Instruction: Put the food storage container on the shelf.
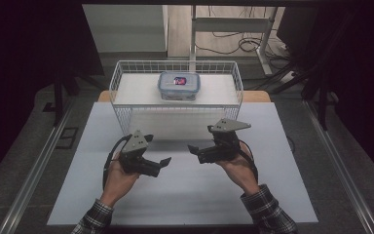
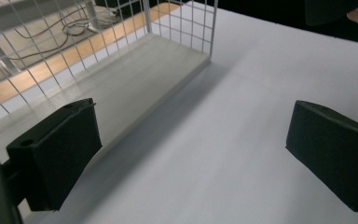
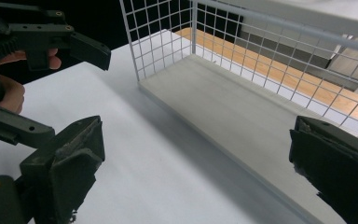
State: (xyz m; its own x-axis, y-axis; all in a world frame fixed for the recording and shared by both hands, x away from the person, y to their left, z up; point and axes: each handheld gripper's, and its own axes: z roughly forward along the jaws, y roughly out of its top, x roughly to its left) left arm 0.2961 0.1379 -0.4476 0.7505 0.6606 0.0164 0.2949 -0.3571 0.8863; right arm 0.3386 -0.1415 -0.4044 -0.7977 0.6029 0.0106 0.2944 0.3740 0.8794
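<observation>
2 grippers over the white desk (image 1: 185, 195), tips facing each other, a small gap between them, not touching. Left gripper (image 1: 164, 163) with fingers (image 2: 56, 154) spread wide, nothing held. Right gripper (image 1: 193, 149) with fingers (image 3: 65, 172) spread wide too, nothing held. Behind them, a white wire basket (image 1: 121, 87) at the far side of the desk. Inside the basket, 1 clear box with a blue-edged lid (image 1: 178, 86), near the middle, well apart from both grippers. Basket corner near the left gripper's fingers, seen in the left gripper view.
</observation>
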